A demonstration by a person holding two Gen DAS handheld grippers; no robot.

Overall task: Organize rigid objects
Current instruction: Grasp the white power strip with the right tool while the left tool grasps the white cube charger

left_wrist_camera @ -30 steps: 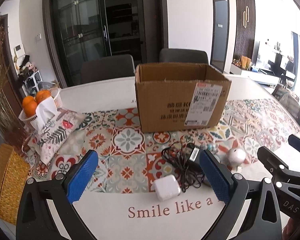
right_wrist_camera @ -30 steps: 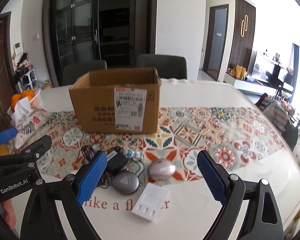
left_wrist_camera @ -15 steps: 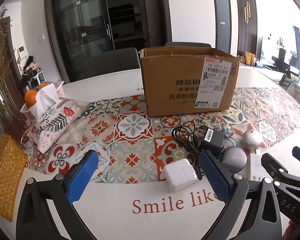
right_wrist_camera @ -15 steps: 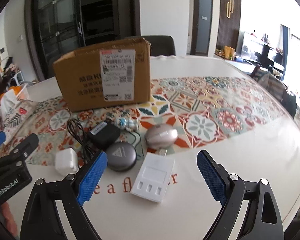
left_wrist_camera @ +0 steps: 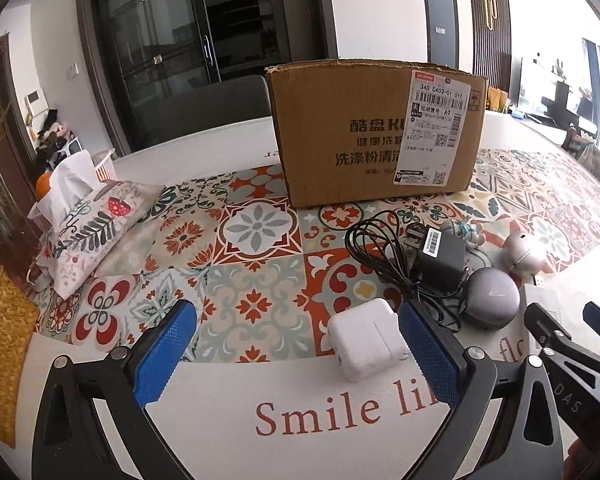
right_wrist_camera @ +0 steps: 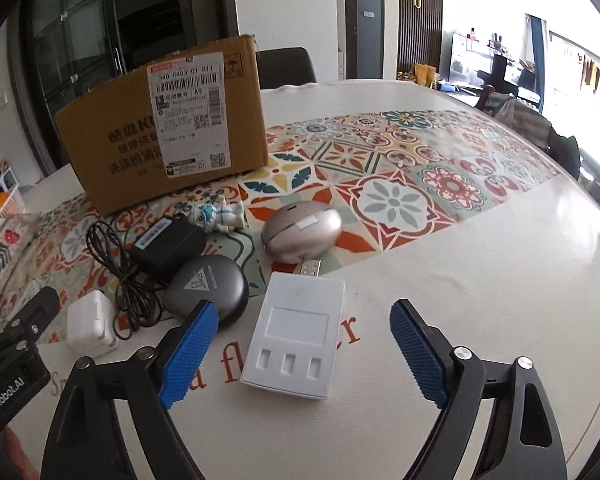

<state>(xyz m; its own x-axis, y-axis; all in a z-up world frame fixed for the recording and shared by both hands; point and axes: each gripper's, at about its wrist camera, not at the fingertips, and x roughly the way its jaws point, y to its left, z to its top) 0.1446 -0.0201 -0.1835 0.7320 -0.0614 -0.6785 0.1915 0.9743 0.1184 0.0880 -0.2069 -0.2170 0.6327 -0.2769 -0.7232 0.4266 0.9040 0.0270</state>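
A cardboard box (left_wrist_camera: 376, 132) (right_wrist_camera: 168, 128) stands open-topped on the patterned runner. In front of it lie a black adapter with coiled cable (left_wrist_camera: 436, 256) (right_wrist_camera: 168, 248), a small figurine (right_wrist_camera: 220, 216), a pinkish oval device (right_wrist_camera: 302, 230), a grey round case (left_wrist_camera: 490, 300) (right_wrist_camera: 206, 290) and a white charger cube (left_wrist_camera: 364, 340) (right_wrist_camera: 90, 324). A white USB hub (right_wrist_camera: 296, 336) lies between the fingers of my right gripper (right_wrist_camera: 304, 348), whose jaws are closing without touching it. My left gripper (left_wrist_camera: 296, 356) is open, the cube beside its right finger.
A floral tissue pouch (left_wrist_camera: 96, 232), a white basket with oranges (left_wrist_camera: 44, 188) and a woven yellow box (left_wrist_camera: 2, 344) sit at the left of the white table (right_wrist_camera: 480, 280). Dark chairs stand behind the box. The right half of the runner carries nothing.
Both grippers have sunk toward the table, so the objects look larger and nearer. The right gripper has rolled, tilting its view, and its fingers now flank the white hub.
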